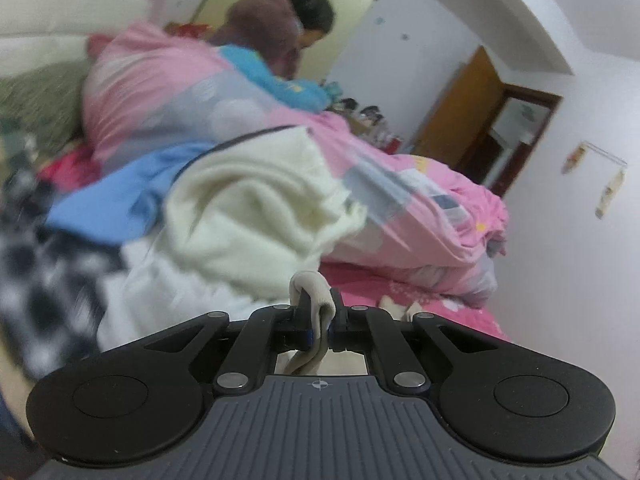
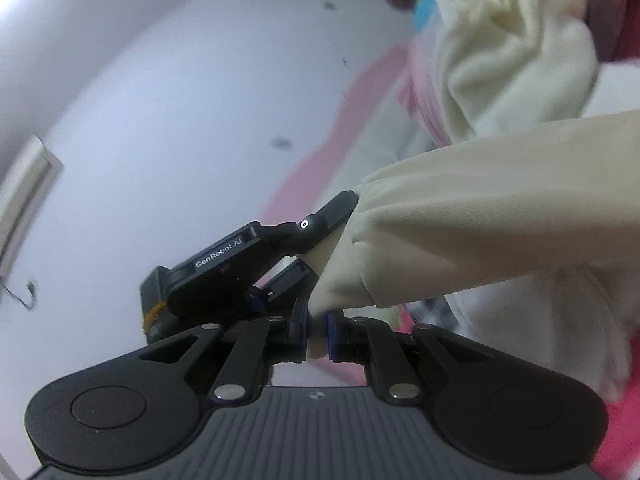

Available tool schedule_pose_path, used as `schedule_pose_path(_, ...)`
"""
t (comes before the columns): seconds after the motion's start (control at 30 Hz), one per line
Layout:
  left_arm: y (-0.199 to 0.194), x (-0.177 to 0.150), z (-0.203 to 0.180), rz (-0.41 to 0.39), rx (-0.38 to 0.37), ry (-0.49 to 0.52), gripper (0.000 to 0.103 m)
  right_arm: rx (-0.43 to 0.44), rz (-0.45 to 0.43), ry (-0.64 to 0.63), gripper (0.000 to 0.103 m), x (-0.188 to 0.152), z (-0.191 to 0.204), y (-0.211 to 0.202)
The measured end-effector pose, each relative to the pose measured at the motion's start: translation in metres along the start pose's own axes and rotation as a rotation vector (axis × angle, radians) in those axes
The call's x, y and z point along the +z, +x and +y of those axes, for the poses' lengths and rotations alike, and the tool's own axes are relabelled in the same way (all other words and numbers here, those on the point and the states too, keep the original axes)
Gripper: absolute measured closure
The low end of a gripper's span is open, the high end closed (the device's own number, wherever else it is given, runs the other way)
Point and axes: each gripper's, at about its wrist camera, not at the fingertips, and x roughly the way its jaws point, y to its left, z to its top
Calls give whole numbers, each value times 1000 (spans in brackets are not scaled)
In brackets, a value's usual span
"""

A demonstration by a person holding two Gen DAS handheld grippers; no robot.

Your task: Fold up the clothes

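The left gripper [image 1: 319,312] and right gripper [image 2: 319,326] each pinch the cream garment [image 2: 480,216], lifted over the bed [image 1: 460,316]; probably spreading it. Next: lay it flat.

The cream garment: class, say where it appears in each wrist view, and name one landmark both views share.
Left wrist: cream garment heaped at centre, an edge pinched in the left gripper.
Right wrist: upper right, its sleeve running to the right gripper.
Shared landmark: the pink bedsheet.
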Motion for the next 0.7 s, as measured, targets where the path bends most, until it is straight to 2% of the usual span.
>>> schedule_pose_path(0.1,11,6,2,25,29,46,99,8,-40,4,93,6,-4,8)
schedule_pose_path(0.23,26,0,32,67,112,56,99,-32,-5,51,93,3,-28,30)
schedule_pose_path(0.33,38,-8,70,91,199,-14,99,-112,68,67,88,-4,-53,52)
schedule_pose_path(0.37,42,-11,82,98,228,-37,99,-151,93,74,83,-7,-62,57)
schedule_pose_path(0.4,45,-13,94,103,248,-64,99,-196,121,88,79,-11,-69,56)
schedule_pose_path(0.47,47,-16,112,96,251,-114,99,-238,173,93,79,-20,-78,46)
schedule_pose_path(0.53,49,-18,120,84,251,-131,99,-268,223,15,79,-28,-73,21)
schedule_pose_path(0.6,53,-19,123,71,251,-123,99,-334,265,-144,74,-30,-60,-8)
schedule_pose_path(0.7,60,-20,126,59,261,-118,99,-597,301,-525,73,-26,-38,-43)
